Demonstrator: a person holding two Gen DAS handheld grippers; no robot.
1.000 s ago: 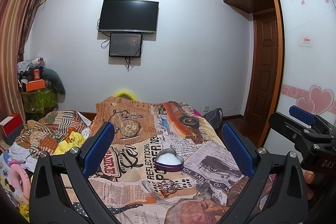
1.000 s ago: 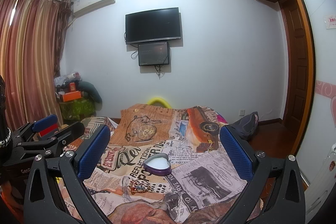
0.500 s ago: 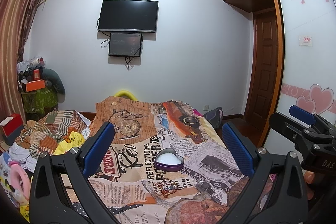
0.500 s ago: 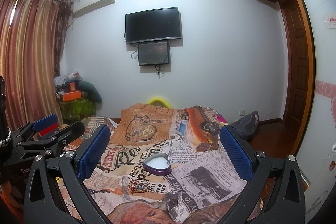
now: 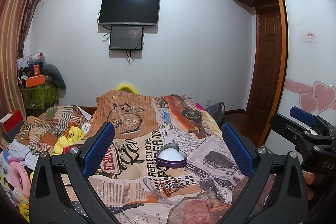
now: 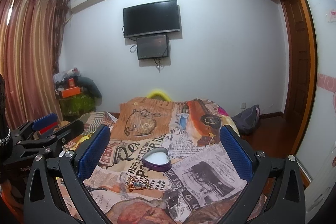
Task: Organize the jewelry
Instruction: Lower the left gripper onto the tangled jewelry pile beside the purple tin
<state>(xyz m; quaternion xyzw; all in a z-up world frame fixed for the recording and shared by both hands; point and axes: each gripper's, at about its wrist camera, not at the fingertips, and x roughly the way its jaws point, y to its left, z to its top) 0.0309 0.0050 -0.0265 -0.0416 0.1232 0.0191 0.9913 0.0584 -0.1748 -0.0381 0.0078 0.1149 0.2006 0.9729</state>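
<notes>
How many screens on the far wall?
2. The large black TV is mounted high on the wall; the smaller dark screen hangs directly below it, cables dangling beneath. Both appear off. The right wrist view shows the same two.

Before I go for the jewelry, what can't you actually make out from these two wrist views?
- Jewelry pile: too small and tangled in both views to tell how many pieces or what kind.
- Heart-shaped tin: white inside; whether it already holds anything is unclear.
- Bedspread near edge: cut off by the bottom edge and each hand-held gripper's frame.
- Right hand-held gripper: in the left wrist view, partly cut off by the right edge.
</notes>
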